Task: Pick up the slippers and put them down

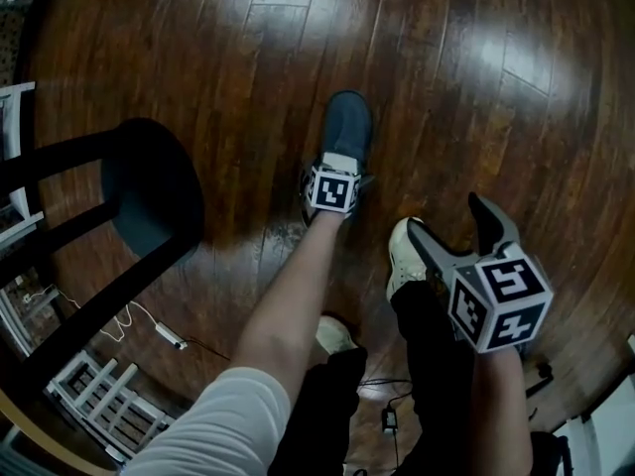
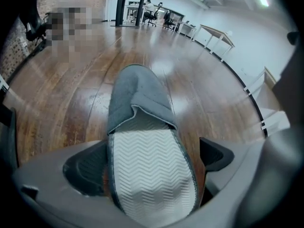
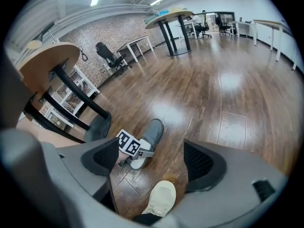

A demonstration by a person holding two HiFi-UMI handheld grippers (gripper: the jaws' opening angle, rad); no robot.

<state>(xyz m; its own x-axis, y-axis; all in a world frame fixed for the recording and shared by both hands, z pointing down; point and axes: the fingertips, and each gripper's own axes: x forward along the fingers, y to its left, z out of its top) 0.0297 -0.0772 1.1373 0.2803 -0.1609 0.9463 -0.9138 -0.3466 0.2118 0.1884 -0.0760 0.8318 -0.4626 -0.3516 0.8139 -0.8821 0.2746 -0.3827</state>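
Note:
A grey slipper (image 1: pixel 349 125) with a white zigzag insole lies on the dark wood floor, toe pointing away. My left gripper (image 1: pixel 332 184) is down at its heel. In the left gripper view the slipper (image 2: pixel 142 127) fills the gap between the jaws of the left gripper (image 2: pixel 149 158), which straddle the heel. A thin strip of floor shows on each side, so the gripper is open. My right gripper (image 1: pixel 446 221) hangs higher, to the right, open and holding nothing. In the right gripper view the slipper (image 3: pixel 151 132) lies beyond the right gripper (image 3: pixel 152 158).
The person's pale shoe (image 1: pixel 402 256) stands just right of the slipper, below the right gripper. A black table pedestal (image 1: pixel 149 191) rises at the left. A white rack (image 1: pixel 99 405) and a cable (image 1: pixel 164 335) lie at the lower left.

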